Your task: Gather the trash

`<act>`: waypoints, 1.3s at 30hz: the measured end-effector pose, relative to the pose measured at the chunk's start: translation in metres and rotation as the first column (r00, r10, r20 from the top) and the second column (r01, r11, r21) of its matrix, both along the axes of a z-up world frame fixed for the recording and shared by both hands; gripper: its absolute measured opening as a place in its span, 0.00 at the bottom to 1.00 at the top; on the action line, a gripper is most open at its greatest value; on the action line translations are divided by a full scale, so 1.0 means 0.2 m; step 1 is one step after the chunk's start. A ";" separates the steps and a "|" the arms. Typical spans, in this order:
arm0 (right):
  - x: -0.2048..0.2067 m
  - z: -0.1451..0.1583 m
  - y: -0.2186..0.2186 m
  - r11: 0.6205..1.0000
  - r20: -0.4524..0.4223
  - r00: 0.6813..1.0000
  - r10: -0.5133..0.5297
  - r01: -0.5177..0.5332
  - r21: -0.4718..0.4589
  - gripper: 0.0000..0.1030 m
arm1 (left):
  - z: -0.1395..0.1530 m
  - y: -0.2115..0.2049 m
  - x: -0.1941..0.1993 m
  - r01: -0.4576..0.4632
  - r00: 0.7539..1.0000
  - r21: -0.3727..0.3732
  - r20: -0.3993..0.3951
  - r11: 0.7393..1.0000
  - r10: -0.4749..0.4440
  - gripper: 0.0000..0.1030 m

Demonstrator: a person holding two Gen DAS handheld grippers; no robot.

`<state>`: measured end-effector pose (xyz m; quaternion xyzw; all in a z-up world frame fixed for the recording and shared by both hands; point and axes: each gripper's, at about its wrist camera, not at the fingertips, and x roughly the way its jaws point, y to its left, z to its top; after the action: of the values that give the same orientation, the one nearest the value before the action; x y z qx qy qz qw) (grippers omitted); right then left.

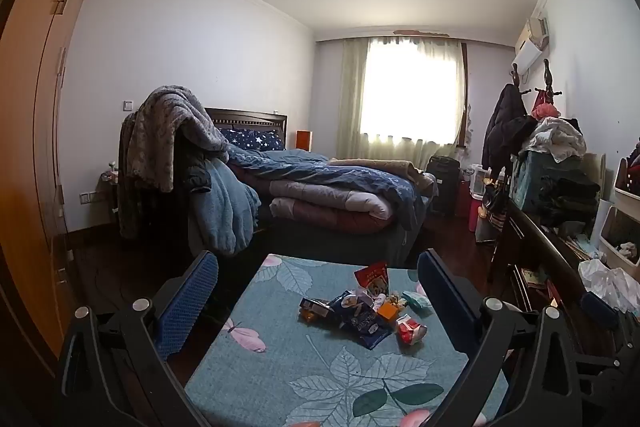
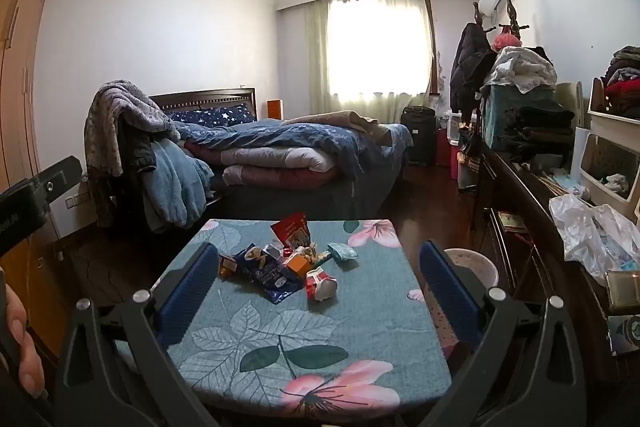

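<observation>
A pile of trash lies on a small table with a teal leaf-and-flower cloth: a dark blue snack bag, a red pouch, a crushed red-and-white carton, an orange box, a teal wrapper. The same pile shows in the right wrist view, with the blue bag, red carton and red pouch. My left gripper is open and empty, held above the table short of the pile. My right gripper is open and empty, likewise.
A pink bin stands on the floor right of the table. A dark dresser with clothes and a plastic bag lines the right wall. An unmade bed lies beyond the table. A wooden wardrobe is on the left.
</observation>
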<state>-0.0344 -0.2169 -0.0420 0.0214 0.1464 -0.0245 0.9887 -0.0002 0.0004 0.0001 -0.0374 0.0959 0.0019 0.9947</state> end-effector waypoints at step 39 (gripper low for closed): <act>-0.06 0.09 -0.05 0.999 0.076 0.996 -0.039 0.040 -0.012 0.97 | -0.04 -0.01 0.02 0.000 1.000 -0.012 -0.025 1.000 -0.001 0.97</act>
<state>-0.0466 -0.2260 -0.0235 0.0186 0.1083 -0.0442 0.9930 0.0031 -0.0008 -0.0083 -0.0433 0.1081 0.0015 0.9932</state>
